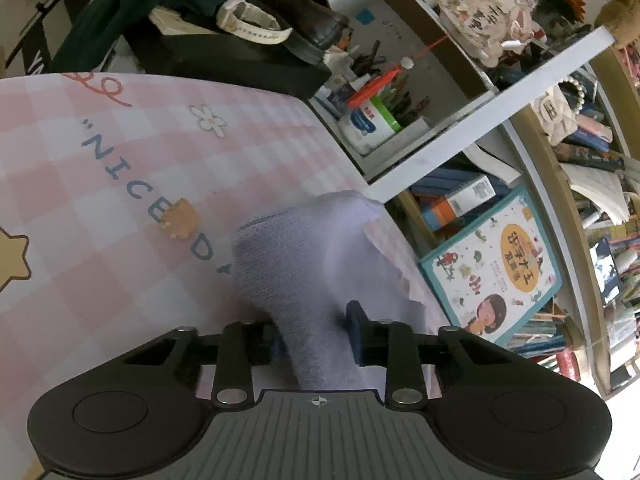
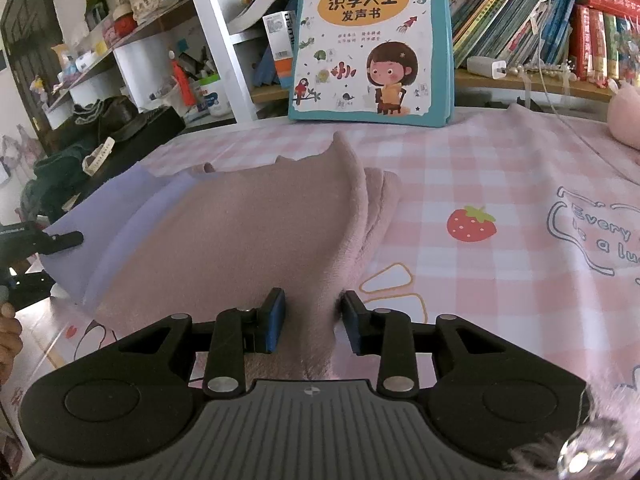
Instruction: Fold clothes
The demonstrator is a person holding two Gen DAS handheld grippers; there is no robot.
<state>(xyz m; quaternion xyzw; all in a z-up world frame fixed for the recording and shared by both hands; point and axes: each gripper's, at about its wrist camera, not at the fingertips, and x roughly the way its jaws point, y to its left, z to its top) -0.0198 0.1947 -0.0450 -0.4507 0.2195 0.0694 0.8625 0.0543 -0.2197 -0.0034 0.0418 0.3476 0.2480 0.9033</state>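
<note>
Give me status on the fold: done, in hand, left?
Done: the pink-and-lavender garment looks partly doubled, with layered edges at its right side. In hand: left gripper pinches the lavender end, right gripper the pink end. Left: lay it on the checked tablecloth and flatten it.

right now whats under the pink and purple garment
The garment lies on the pink checked tablecloth, held by both the left gripper and right gripper. Whatever print or object lies beneath the fabric is covered.

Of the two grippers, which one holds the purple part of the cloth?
The left gripper: it pinches the lilac knitted part, whereas the right gripper clamps the dusty-pink part of the garment.
</note>
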